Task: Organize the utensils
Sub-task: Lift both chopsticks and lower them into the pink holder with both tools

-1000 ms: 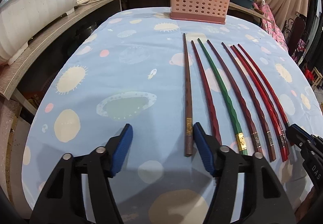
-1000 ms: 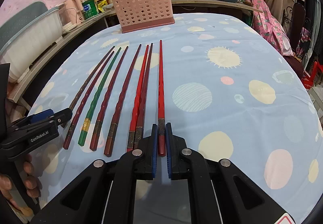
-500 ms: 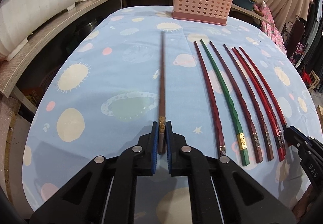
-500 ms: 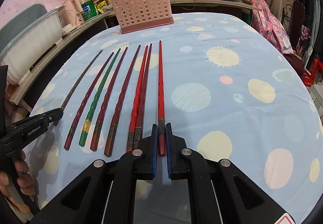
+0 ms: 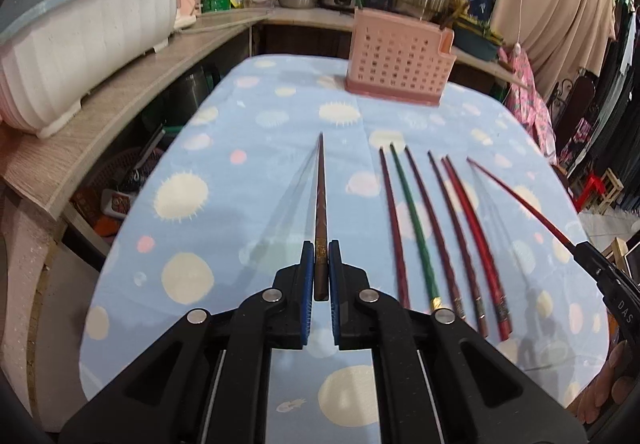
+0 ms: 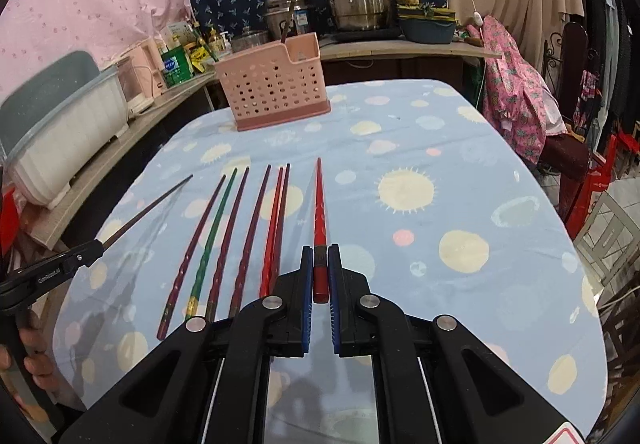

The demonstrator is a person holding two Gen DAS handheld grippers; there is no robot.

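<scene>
My left gripper (image 5: 319, 264) is shut on a dark brown chopstick (image 5: 320, 204) and holds it above the table, tip pointing forward. It also shows in the right wrist view (image 6: 148, 210). My right gripper (image 6: 320, 268) is shut on a red chopstick (image 6: 319, 212), lifted off the cloth; it also shows in the left wrist view (image 5: 520, 204). Several chopsticks lie side by side on the table, among them a green one (image 5: 414, 222) and a bright red one (image 5: 476, 240). A pink perforated utensil basket (image 5: 398, 58) stands at the far end.
The table (image 5: 248, 148) wears a light blue spotted cloth. A wooden counter (image 5: 120, 112) runs along the left with a white dish rack (image 5: 76, 56). Pots (image 6: 358, 0) and bottles stand on the back counter. Clothes and a chair (image 6: 516, 84) are at the right.
Both grippers have risen with their chopsticks, which have left the cloth. One second ago my left gripper was open beside the brown chopstick; it then shut on it.
</scene>
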